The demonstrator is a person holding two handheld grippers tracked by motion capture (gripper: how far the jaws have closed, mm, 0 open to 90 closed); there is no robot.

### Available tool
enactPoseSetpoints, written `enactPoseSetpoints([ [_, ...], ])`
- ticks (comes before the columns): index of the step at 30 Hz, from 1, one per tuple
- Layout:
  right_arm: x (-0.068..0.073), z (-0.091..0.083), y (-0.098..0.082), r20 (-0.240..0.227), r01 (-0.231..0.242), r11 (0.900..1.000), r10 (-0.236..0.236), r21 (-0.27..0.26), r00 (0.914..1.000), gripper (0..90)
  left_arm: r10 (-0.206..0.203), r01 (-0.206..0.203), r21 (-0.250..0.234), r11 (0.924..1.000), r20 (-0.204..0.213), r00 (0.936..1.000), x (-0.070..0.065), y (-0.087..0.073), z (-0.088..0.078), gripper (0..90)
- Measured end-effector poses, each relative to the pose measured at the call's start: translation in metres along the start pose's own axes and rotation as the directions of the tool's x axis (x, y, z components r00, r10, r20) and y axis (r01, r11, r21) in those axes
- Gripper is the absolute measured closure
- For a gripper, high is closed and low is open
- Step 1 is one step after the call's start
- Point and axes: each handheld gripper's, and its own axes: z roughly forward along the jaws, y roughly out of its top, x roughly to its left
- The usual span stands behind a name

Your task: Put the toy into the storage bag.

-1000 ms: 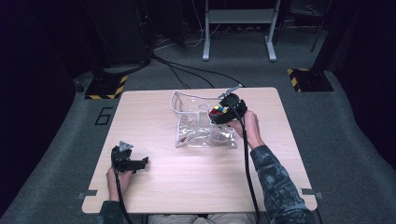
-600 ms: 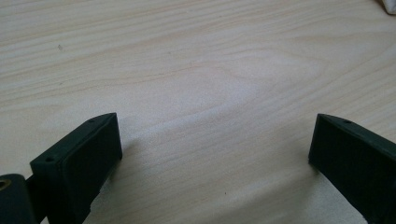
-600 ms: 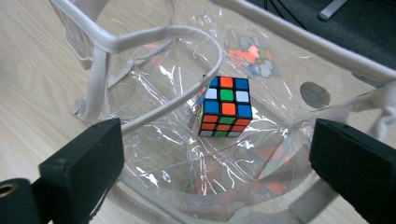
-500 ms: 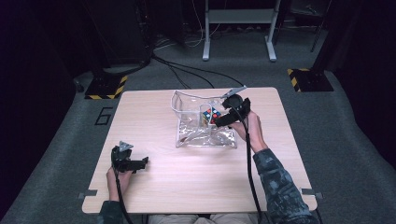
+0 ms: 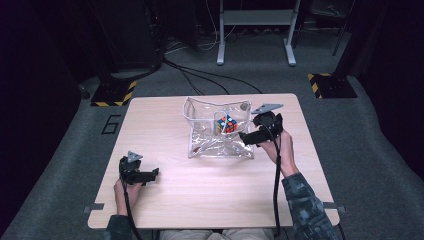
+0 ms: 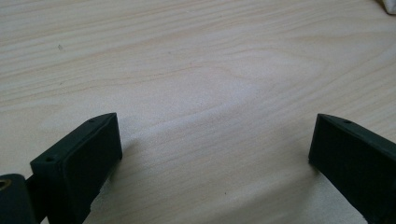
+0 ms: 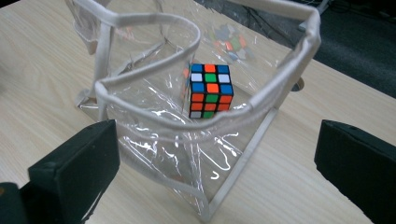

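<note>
A pale, light-wood rectangular tabletop [image 5: 165, 125] fills the middle of the high view, over a grey carpeted floor [image 5: 60, 165]. Right of the tabletop's centre, toward its far edge, sits a clear soft plastic bag with white-trimmed edges [image 5: 197, 112], open at the top, its base flat on the wood.

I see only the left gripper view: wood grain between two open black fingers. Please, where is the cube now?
Observer: The cube sits inside the clear bag, on its floor.
Operator: Is the right gripper holding it?
Observer: No. The right gripper is outside the bag's right edge, fingers wide apart with nothing between them.
Operator: And the bag stands open?
Observer: Yes, its white rim gapes upward on the table.
</note>
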Motion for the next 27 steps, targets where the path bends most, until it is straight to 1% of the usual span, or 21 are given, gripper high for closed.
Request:
enactPoseSetpoints([
  [2, -0.001, -0.002, -0.008, 0.014, -0.013, 1.0, 0.013, -0.004, 0.9998, 0.0, 0.0, 0.0, -0.001, 1.0, 0.0, 1.0, 0.0, 0.0, 0.0, 2.3],
  [5, -0.005, -0.005, -0.022, 0.022, -0.033, 0.999, 0.033, -0.006, 0.9992, 0.0, 0.0, 0.0, 0.0, 1.0, 0.0, 1.0, 0.0, 0.0, 0.0, 2.3],
  [6, -0.007, -0.005, -0.027, 0.023, -0.034, 0.999, 0.034, -0.004, 0.9992, 0.0, 0.001, -0.001, 0.0, 1.0, 0.0, 1.0, 0.0, 0.0, 0.0, 2.3],
  [8, -0.009, -0.005, -0.037, 0.026, -0.055, 0.998, 0.055, 0.004, 0.9982, 0.0, 0.0, 0.0, -0.001, 1.0, 0.0, 1.0, 0.0, 0.0, 0.0, 2.3],
  [11, -0.011, -0.005, -0.05, 0.032, -0.071, 0.997, 0.071, 0.016, 0.997, 0.0, 0.002, -0.002, -0.002, 1.0, 0.0, 1.0, 0.0, 0.0, 0.0, 2.3],
  [13, -0.013, -0.004, -0.058, 0.047, -0.081, 0.996, 0.08, 0.023, 0.9957, 0.0, 0.002, -0.002, -0.001, 1.0, 0.0, 1.0, 0.0, 0.0, 0.0, 2.3],
  [15, -0.014, -0.003, -0.066, 0.055, -0.08, 0.996, 0.078, 0.035, 0.9954, 0.0, 0.001, -0.001, 0.0, 1.0, 0.0, 1.0, 0.0, 0.0, 0.0, 2.3],
  [19, -0.017, 0.0, -0.079, 0.06, -0.101, 0.994, 0.098, 0.046, 0.9934, 0.0, 0.001, -0.001, 0.0, 1.0, 0.0, 1.0, 0.0, 0.0, 0.0, 2.3],
  [21, -0.018, 0.001, -0.086, 0.061, -0.12, 0.992, 0.117, 0.047, 0.9913, 0.0, 0.001, -0.001, 0.0, 1.0, -0.001, 1.0, 0.0, 0.0, 0.0, 2.3],
  [24, -0.02, 0.003, -0.096, 0.064, -0.132, 0.99, 0.129, 0.05, 0.9896, 0.1, 0.001, -0.001, 0.0, 1.0, 0.0, 1.0, 0.0, 0.0, 0.0, 2.3],
  [27, -0.021, 0.006, -0.106, 0.084, -0.139, 0.988, 0.132, 0.073, 0.9876, 0.1, 0.002, -0.002, 0.001, 1.0, 0.0, 1.0, 0.0, 0.0, 0.0, 2.3],
])
